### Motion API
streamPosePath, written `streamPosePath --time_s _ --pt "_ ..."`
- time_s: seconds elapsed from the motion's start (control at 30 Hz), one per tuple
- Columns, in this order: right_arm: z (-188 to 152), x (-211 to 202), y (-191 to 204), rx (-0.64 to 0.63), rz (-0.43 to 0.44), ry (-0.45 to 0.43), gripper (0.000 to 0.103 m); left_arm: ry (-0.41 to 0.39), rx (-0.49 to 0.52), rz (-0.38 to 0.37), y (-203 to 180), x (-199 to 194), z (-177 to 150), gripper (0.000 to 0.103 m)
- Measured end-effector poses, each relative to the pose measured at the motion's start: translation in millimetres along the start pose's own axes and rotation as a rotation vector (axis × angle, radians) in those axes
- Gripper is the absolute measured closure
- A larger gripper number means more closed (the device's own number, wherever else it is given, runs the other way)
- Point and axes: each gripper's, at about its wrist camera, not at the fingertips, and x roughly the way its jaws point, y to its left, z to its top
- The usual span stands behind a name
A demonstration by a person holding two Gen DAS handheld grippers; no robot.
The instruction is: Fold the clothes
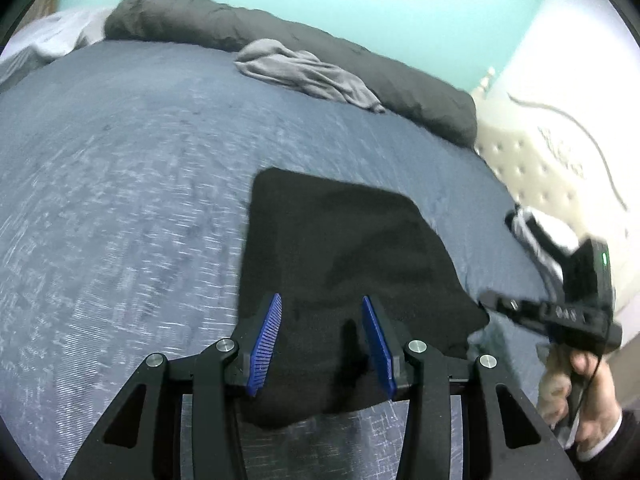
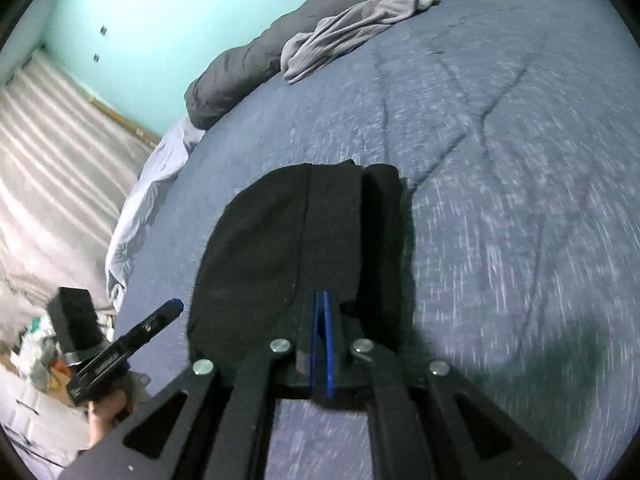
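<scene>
A black garment [image 1: 340, 264] lies folded into a compact shape on the blue-grey bedspread [image 1: 120, 200]. My left gripper [image 1: 322, 308] is open just above its near edge, blue pads apart, holding nothing. In the right wrist view the same black garment [image 2: 288, 248] lies ahead, and my right gripper [image 2: 321, 308] is shut with its blue pads pressed together at the garment's near edge; no cloth shows between them. The right gripper also shows in the left wrist view [image 1: 504, 304] at the garment's right side, and the left gripper shows in the right wrist view [image 2: 172, 306].
A crumpled grey garment [image 1: 308, 72] lies at the far side of the bed, against a rolled dark grey duvet [image 1: 248, 28]. A tufted cream headboard [image 1: 532, 160] is at the right. The bed's edge with a pale sheet [image 2: 152, 184] drops to the floor at the left.
</scene>
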Motion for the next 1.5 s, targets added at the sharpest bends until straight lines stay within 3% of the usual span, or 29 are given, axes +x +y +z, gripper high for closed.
streamPosePath --time_s 0.1,0.13,0.27,0.4,0.43,0.67,0.83,1.1,1.23,1.5 --pt "-15 -10 2 0.053 0.028 0.018 0.084 -0.027 -0.03 0.006 11 -13 2 0.058" --pt "-22 -12 3 0.074 0.038 0.025 0.071 -0.036 -0.04 0.008 14 -18 3 0.058" --pt "-43 -9 3 0.175 0.054 0.053 0.045 -0.067 -0.072 0.012 27 -36 5 0.058" --pt "-56 7 1 0.251 0.05 0.076 0.04 -0.089 -0.081 0.005 31 -52 4 0.058" --pt "-58 10 2 0.261 0.039 0.079 0.034 -0.095 -0.083 0.004 32 -55 4 0.058" --pt "-58 14 5 0.3 0.02 0.048 0.033 -0.138 -0.107 -0.018 37 -72 8 0.058" --pt "-63 24 9 0.361 0.078 0.039 0.025 -0.157 -0.112 -0.035 36 -77 10 0.058" --pt "-69 45 9 0.448 0.106 0.001 0.024 -0.169 -0.125 -0.042 43 -82 9 0.058" --pt "-72 62 13 0.474 0.121 0.039 0.024 -0.167 -0.131 -0.046 48 -81 9 0.058" --pt "-65 75 14 0.511 0.114 -0.021 0.023 -0.159 -0.131 -0.05 51 -78 7 0.058"
